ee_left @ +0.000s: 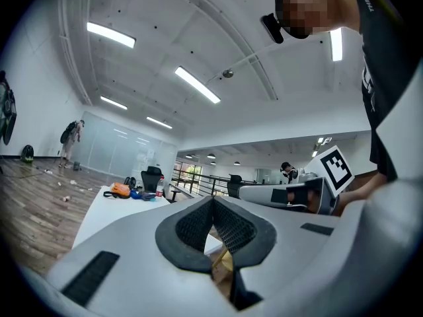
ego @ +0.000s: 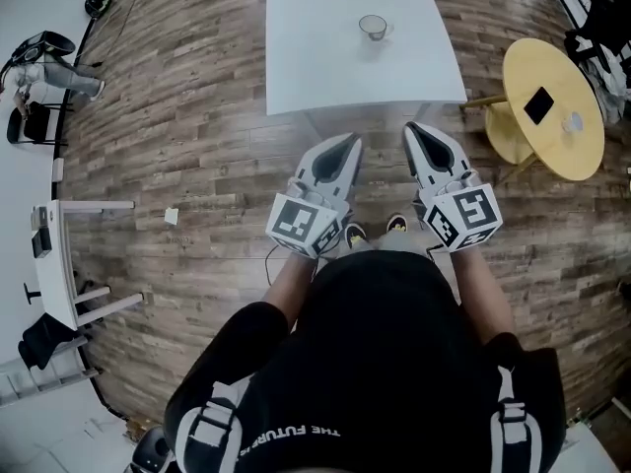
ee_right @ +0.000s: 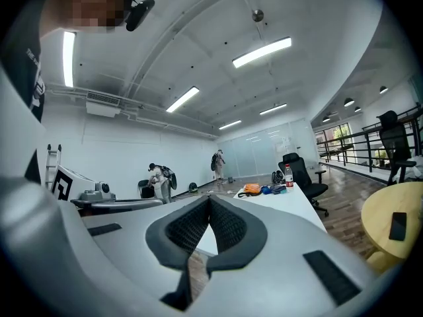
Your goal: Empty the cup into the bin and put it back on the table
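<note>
Cup (ego: 373, 28) out on the worktop (ego: 315, 77): small, stiff, probably light and breakable, so pinch its rim. Left gripper (ego: 352, 143) and right gripper (ego: 412, 128): fingers pressed together, empty.

This room is bright and evenly lit by long ceiling light strips (ee_left: 197, 84) high above the worktop (ego: 355, 57), whose white top looks nearly washed out in the head view. The wooden floor (ego: 197, 136) just in front of the worktop carries a pale sheen, and shadows are faint. All three views bend strongly toward their edges. Both gripper views end in dark rounded corners. My left hand-held gripper (ee_left: 213, 200) and right hand-held gripper (ee_right: 209, 200), close to their lenses, look soft, while the worktop beyond stays fairly sharp.
</note>
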`<state>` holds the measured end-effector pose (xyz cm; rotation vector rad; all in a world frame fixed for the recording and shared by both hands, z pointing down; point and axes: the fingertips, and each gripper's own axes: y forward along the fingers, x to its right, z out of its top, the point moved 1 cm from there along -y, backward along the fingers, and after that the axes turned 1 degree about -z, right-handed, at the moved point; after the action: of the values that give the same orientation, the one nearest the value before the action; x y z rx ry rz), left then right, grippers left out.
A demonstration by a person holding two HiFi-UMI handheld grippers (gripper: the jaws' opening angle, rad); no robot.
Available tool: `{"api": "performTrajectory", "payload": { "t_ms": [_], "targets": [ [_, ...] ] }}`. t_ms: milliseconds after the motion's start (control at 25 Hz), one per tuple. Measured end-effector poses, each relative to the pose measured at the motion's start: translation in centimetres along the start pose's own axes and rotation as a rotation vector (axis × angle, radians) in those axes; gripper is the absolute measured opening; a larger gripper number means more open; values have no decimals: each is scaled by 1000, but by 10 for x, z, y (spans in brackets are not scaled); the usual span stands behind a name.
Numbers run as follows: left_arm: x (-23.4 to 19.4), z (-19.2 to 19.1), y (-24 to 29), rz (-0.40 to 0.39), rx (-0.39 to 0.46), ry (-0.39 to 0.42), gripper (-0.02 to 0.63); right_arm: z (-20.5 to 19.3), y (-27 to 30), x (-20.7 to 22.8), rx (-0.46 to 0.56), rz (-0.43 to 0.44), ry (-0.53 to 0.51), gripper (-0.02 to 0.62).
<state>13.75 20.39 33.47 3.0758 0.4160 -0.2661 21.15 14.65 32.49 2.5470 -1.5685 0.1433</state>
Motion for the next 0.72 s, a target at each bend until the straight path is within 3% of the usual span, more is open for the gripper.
{"api": "performTrajectory", "payload": {
  "t_ms": [360, 720],
  "targets": [
    [-45, -3, 40, 29, -29, -10, 21, 2, 43, 50, -18, -25, 22, 14],
    [-119, -22, 167, 33, -95, 23, 21, 2, 142, 163, -6, 6, 3, 14]
  ]
}}
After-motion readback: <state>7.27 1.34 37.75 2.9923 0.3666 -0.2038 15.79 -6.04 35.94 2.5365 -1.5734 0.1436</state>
